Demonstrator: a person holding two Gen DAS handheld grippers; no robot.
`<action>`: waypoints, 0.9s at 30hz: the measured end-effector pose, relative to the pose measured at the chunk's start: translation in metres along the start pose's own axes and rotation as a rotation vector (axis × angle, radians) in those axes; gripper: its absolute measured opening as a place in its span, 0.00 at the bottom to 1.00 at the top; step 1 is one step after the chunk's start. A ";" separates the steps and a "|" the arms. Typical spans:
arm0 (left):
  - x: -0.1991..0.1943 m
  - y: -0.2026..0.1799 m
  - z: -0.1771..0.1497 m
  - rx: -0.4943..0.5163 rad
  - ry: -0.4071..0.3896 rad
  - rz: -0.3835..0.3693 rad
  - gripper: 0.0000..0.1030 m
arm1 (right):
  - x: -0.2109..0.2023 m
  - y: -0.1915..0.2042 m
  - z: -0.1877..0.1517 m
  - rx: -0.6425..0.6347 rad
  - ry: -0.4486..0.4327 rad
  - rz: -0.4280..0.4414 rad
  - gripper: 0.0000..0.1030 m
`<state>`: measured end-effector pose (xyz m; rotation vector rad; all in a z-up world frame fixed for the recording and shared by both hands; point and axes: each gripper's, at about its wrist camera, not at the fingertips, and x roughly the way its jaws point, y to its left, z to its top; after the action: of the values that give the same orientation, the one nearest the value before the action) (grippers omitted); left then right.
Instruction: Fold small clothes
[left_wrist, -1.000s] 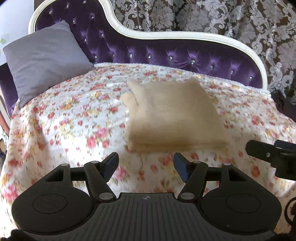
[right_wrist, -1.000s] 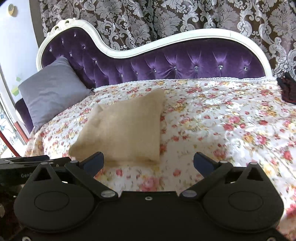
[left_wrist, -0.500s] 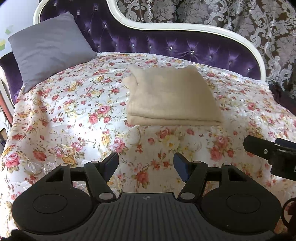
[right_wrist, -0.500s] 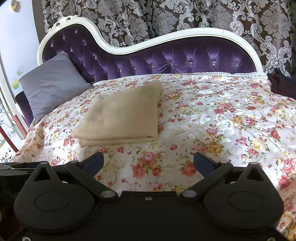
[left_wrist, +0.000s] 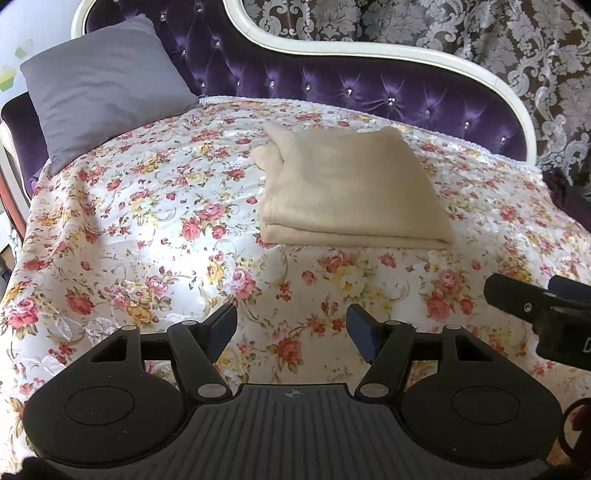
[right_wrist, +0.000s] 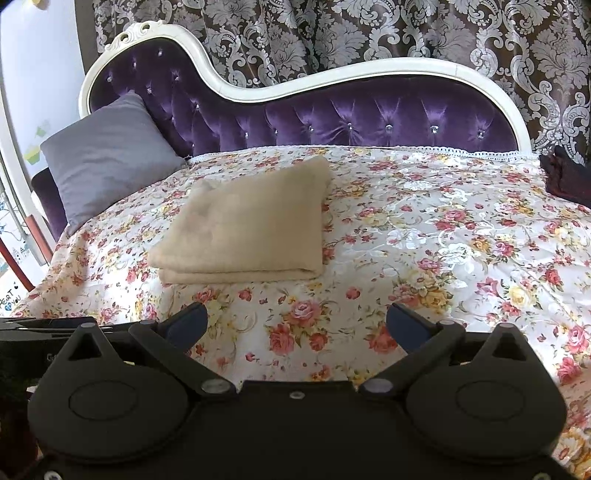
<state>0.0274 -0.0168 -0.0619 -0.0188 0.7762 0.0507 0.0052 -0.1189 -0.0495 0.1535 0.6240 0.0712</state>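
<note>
A beige cloth (left_wrist: 347, 192) lies folded into a flat rectangle on the floral bedspread (left_wrist: 147, 229). It also shows in the right wrist view (right_wrist: 247, 225), left of centre. My left gripper (left_wrist: 291, 326) is open and empty, held back from the cloth's near edge. My right gripper (right_wrist: 295, 325) is open wide and empty, also back from the cloth and to its right. Part of the right gripper shows at the right edge of the left wrist view (left_wrist: 543, 317).
A grey pillow (left_wrist: 99, 85) leans at the far left against the purple tufted backrest (right_wrist: 369, 118). A dark garment (right_wrist: 565, 177) lies at the far right edge of the bed. A patterned curtain (right_wrist: 332, 33) hangs behind.
Both grippers have pulled back and up from the folded cloth, which now lies farther away. Both stayed open and empty.
</note>
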 end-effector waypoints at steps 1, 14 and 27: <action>0.001 -0.001 0.000 0.002 0.002 0.003 0.62 | 0.001 0.000 0.001 -0.001 0.001 0.001 1.00; 0.001 0.002 0.002 0.001 0.007 0.006 0.62 | 0.004 0.001 0.004 -0.008 0.006 0.005 1.00; -0.001 0.004 0.003 0.000 0.003 0.002 0.62 | 0.004 0.000 0.004 -0.009 0.006 0.009 1.00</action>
<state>0.0290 -0.0129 -0.0591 -0.0177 0.7789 0.0526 0.0104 -0.1185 -0.0488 0.1478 0.6285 0.0828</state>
